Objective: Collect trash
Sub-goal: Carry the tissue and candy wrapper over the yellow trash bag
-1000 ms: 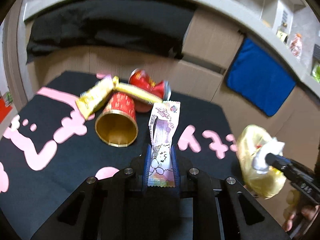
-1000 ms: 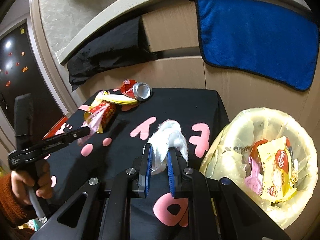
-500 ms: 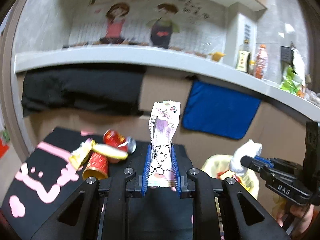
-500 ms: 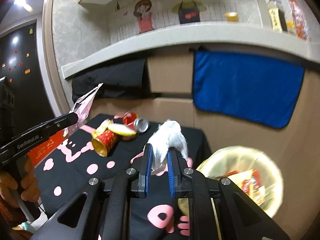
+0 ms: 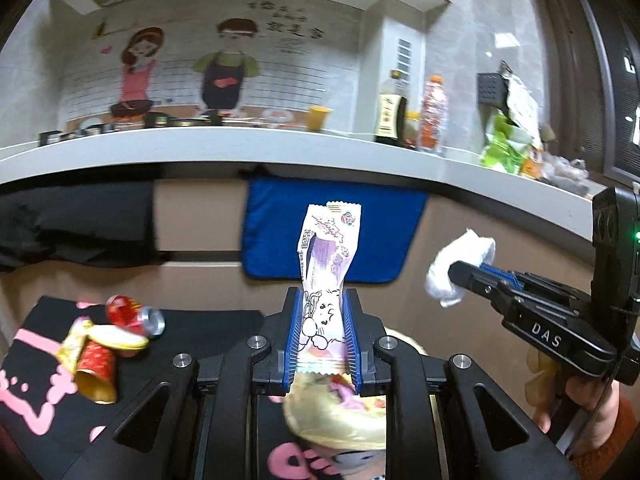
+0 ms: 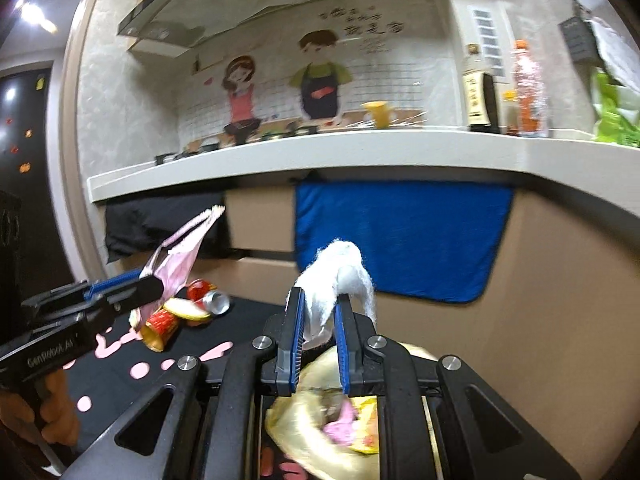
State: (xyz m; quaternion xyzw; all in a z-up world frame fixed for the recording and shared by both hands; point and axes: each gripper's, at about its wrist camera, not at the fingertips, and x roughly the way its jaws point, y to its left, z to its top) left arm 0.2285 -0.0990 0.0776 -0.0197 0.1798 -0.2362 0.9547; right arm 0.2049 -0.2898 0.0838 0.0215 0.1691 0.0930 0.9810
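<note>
Against the blue towel (image 5: 328, 228), the wrapper (image 5: 326, 276) stood upright, long axis vertical, clamped in the left claw (image 5: 322, 336). Beside the towel, the right claw (image 6: 316, 332) gripped a white tissue wad (image 6: 336, 280).

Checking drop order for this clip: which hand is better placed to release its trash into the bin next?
Probably the right. Its tool, shut on the white tissue, has the yellow-lined bin directly beneath. The left tool, holding the pink wrapper, also looks over the bin, so the margin is slim.

Both claws rose from the mat; left claw (image 5: 322, 334) apparently now above the bin bag (image 5: 340, 420).
</note>
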